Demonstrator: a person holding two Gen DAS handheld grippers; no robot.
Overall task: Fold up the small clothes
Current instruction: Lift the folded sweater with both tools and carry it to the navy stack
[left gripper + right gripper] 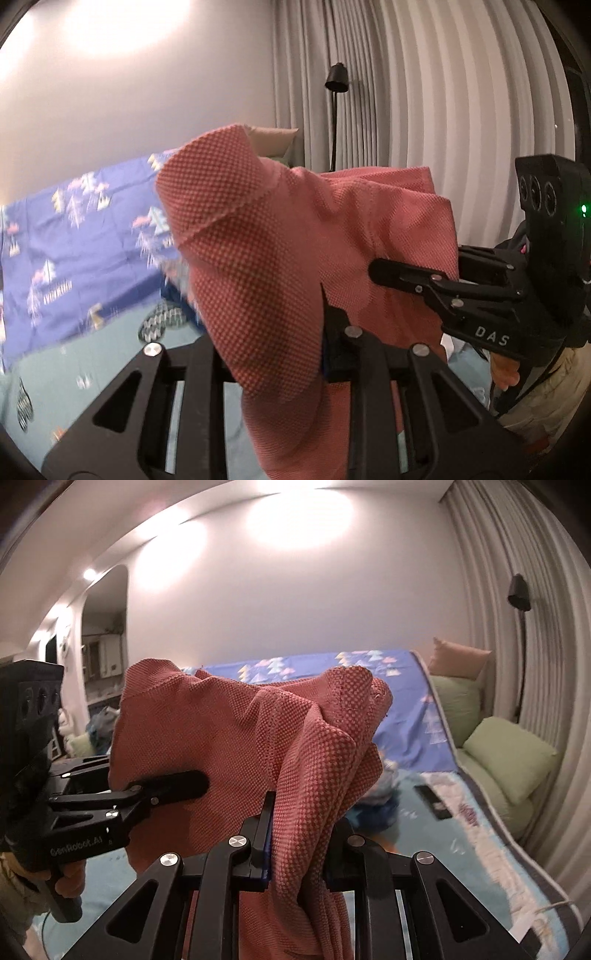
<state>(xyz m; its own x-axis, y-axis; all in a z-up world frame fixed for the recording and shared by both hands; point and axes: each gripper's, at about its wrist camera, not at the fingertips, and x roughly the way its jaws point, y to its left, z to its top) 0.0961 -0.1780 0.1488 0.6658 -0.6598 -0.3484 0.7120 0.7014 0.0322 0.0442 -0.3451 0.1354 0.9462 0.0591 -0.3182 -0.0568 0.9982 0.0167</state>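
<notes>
Both tongs, left (295, 317) and right (299, 834), clamped on pink knit garment (229, 738) held up over the bed (424, 812); light, floppy, grippy weave, probably best pinched at hem corners.

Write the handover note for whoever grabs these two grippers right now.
Left gripper: shut on the pink garment, near one end.
Right gripper: shut on the same garment, at the other end.
Garment: held up in the air between both grippers, bunched and sagging, above the bed. No part of it can be seen resting on the bed.
Other clothes: a blue heap lies on the bed behind the garment.
Done: garment picked up with both grippers.
Left: no neat fold shows yet. Spread it flat on the bed, fold it, then likely the heap.
</notes>
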